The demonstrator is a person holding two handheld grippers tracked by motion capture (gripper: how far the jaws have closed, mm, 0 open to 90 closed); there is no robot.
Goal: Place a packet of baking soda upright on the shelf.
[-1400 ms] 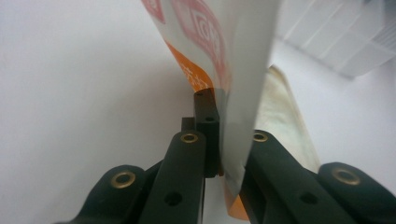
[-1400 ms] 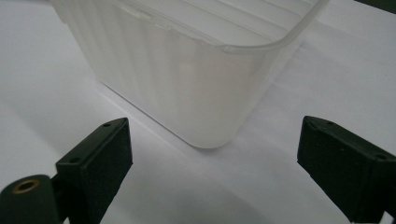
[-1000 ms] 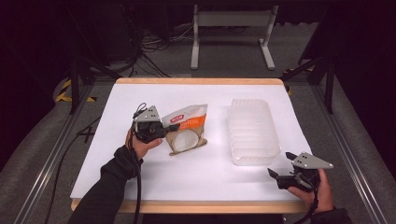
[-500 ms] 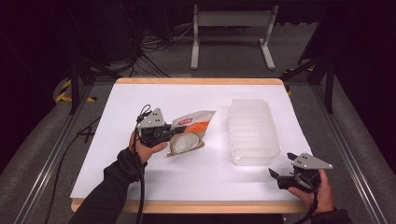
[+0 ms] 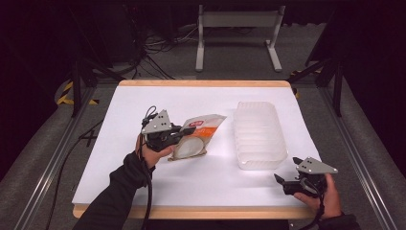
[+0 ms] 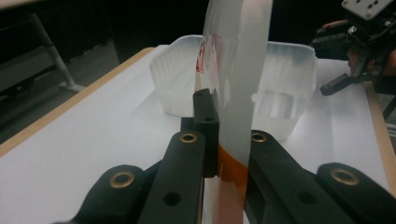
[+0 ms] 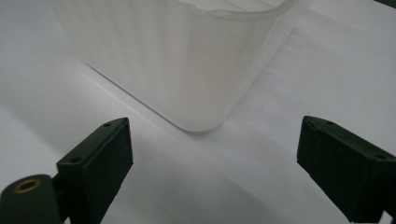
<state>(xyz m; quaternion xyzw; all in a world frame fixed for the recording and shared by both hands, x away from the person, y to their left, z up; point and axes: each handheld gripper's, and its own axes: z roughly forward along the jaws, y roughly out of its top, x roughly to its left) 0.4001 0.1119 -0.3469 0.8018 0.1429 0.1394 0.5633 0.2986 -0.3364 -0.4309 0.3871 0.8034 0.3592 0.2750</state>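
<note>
my left tongs (image 5: 184, 135) pinch a clear pouch (image 5: 197, 138) with an orange and red label, holding it over the white tabletop (image 5: 201, 191) left of centre; in the left gripper view the pouch stands edge-on between the pressed jaws. just right of it sits a ribbed plastic tub (image 5: 258, 134). my right tongs (image 5: 282, 183) rest near the tub's near corner, spread wide with nothing between them.
</note>
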